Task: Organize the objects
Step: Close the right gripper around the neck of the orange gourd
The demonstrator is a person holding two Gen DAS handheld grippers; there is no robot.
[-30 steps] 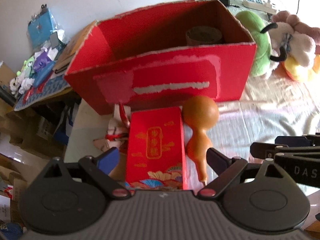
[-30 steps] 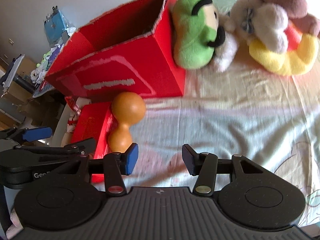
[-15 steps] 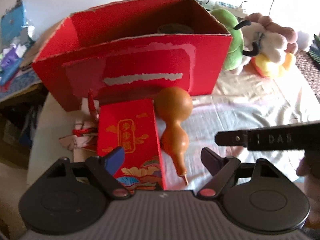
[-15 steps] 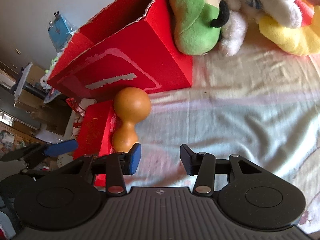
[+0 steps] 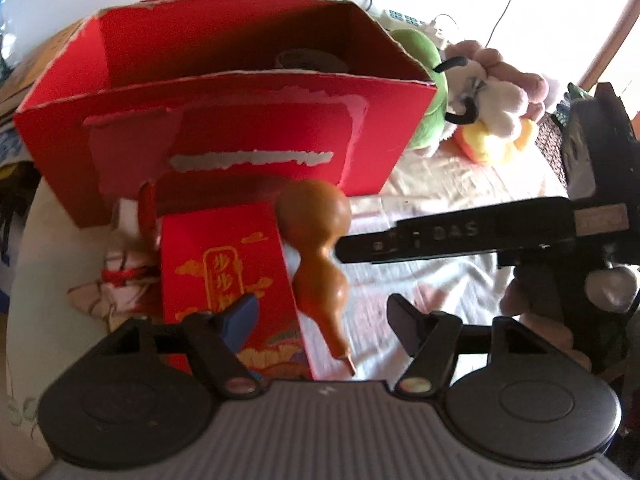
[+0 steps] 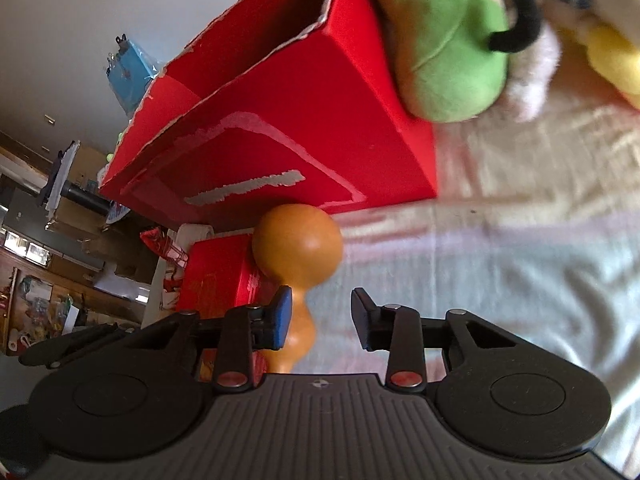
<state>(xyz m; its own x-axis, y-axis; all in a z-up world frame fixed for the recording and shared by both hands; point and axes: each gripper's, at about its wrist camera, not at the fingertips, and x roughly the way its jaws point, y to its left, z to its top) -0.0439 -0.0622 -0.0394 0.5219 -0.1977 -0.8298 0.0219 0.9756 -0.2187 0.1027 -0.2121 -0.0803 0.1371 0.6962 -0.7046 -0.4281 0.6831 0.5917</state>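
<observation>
An orange gourd [image 5: 320, 248] lies on the pale cloth, its stem toward me, beside a small red gift box with gold print [image 5: 224, 276]. Both sit in front of a big open red carton [image 5: 240, 128]. My left gripper [image 5: 322, 320] hovers over the gourd's narrow end. Its jaws are closing with a wide gap, and no pad touches anything. In the right wrist view the gourd [image 6: 298, 250] has its lower bulb just inside the left finger of my right gripper [image 6: 320, 316]. Those jaws are closing too, with a gap still showing on the right side.
A dark round thing [image 5: 310, 58] lies inside the carton [image 6: 280, 140]. A green plush [image 6: 448, 40] leans on the carton's right wall, with a white and yellow plush [image 5: 496, 120] beyond. A crumpled cloth bundle [image 5: 120, 276] lies left of the gift box. The bed drops off at the left.
Both pairs of jaws have narrowed. The right gripper has come down and forward toward the gourd's neck. The left gripper has tipped downward, and the right tool reaches further into its view.
</observation>
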